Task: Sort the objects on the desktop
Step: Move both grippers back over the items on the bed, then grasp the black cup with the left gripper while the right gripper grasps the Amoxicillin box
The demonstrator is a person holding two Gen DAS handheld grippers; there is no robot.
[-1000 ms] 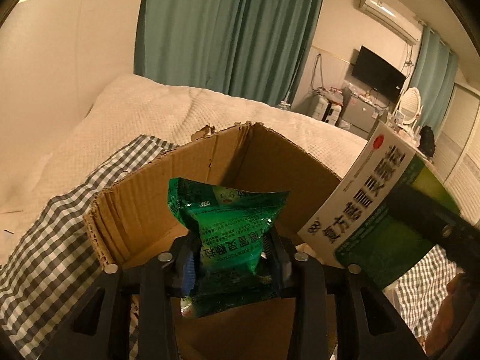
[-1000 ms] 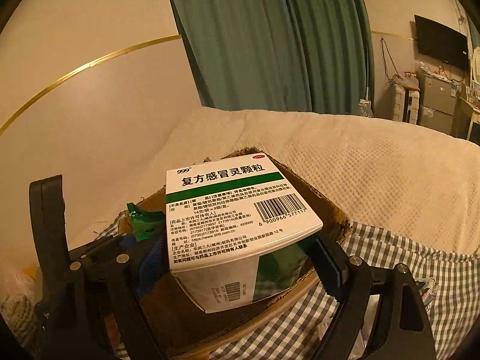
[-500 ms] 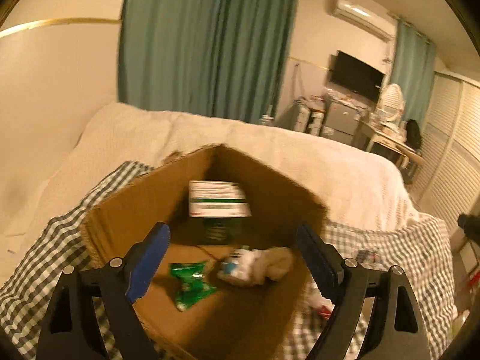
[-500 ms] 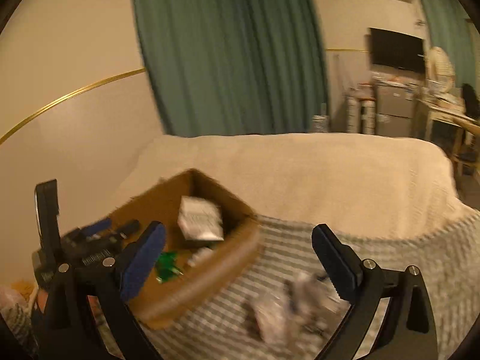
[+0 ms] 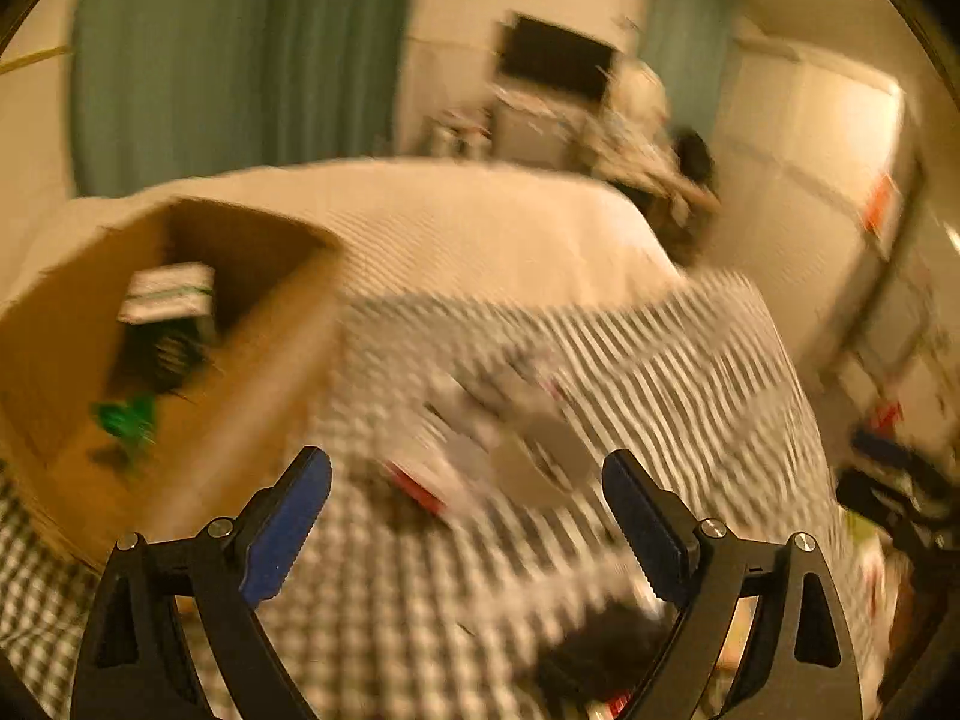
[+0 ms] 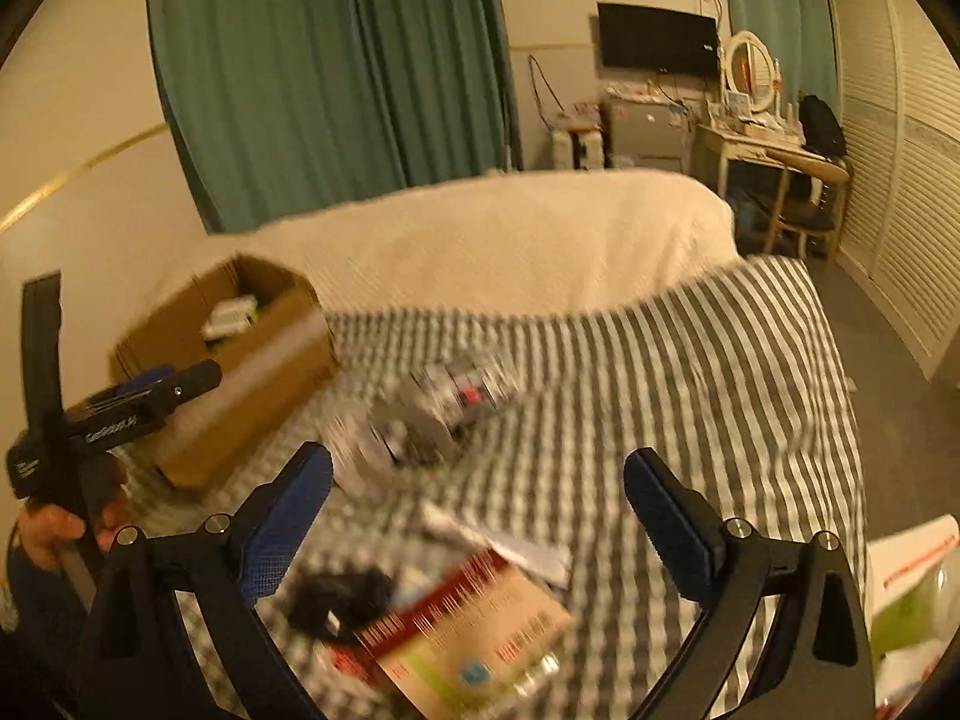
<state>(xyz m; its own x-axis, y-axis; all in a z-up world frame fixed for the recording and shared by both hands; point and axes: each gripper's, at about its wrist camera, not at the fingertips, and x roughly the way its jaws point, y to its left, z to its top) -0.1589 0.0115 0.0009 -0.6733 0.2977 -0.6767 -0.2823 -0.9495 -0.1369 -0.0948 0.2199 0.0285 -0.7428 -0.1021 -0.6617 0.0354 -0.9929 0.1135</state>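
The cardboard box stands at the left on a checked cloth. Inside it lie the white and green medicine box and the green sachet. The cardboard box also shows in the right wrist view. My left gripper is open and empty over blurred small items on the cloth; it also shows from the side in the right wrist view. My right gripper is open and empty above a tan and red carton and a black object.
A heap of small grey items lies mid-cloth. A white blanket covers the bed behind. A white bag sits at the right edge. Green curtains, a TV and a dressing table stand far back.
Both grippers let go of the sachet and the medicine box, which now lie in the cardboard box. Both have opened, drawn back and swung right over the checked cloth.
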